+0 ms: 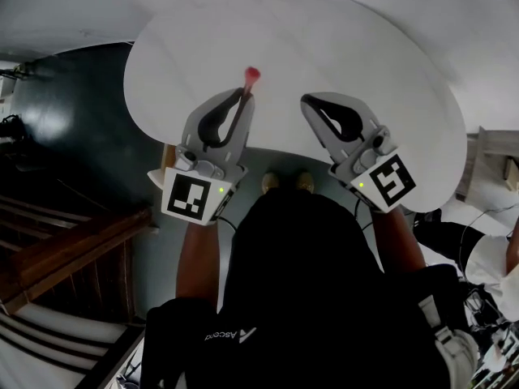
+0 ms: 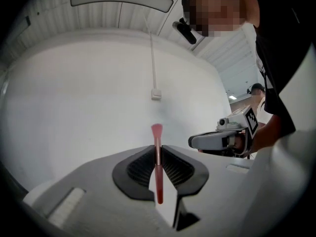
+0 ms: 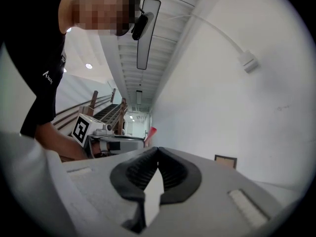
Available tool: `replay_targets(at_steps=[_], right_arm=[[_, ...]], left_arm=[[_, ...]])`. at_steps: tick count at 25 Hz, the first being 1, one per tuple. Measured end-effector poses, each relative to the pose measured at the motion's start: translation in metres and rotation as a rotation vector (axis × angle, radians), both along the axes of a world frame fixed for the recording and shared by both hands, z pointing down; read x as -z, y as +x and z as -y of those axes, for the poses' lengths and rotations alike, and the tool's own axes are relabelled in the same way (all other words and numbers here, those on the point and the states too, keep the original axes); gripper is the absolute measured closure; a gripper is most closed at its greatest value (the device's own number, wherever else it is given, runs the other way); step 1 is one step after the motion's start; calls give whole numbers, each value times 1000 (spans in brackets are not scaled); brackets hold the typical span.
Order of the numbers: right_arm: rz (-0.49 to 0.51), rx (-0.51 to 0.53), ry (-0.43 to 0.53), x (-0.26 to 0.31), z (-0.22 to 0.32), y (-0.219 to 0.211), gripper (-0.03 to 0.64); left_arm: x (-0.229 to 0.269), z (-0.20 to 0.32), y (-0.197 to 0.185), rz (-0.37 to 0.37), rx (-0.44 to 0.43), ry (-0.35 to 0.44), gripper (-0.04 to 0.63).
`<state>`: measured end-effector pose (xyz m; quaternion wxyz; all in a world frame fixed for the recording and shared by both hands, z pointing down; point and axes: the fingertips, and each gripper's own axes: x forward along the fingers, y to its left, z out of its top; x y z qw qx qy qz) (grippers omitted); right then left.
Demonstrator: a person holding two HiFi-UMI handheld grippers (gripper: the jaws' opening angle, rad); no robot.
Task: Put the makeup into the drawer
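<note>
Pink, slim makeup brush [image 2: 158, 174] stands upright in the left hand-held gripper [image 2: 158, 148], whose jaws are nearly together and pinch its handle, the bristle head poking above them. Beside it, the right hand-held gripper [image 3: 157, 150] has its jaws together on nothing. Both face a plain white wall [image 2: 74, 107].

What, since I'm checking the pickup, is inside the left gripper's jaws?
A makeup brush is clamped there, its head poking past the tips of the left gripper. From the head view, the jaws hide most of its handle.
</note>
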<state>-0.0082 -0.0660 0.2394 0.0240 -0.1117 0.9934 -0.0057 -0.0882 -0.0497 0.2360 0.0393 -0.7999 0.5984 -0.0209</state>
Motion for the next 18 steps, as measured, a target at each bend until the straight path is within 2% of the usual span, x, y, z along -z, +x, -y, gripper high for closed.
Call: replay_targets(at_steps=[6,12,18], right_arm=[[-13,124,11,7,-47,-52,614],[-10,226,10,1,-57,-62,614],[-29,315,15,-1,-101,-121,614]], left_arm=[[15,-65,-54,-16,142,55,541],[7,-84,-69,-7,269,51,541],[-11,-139,-143,-24,408,10,541]])
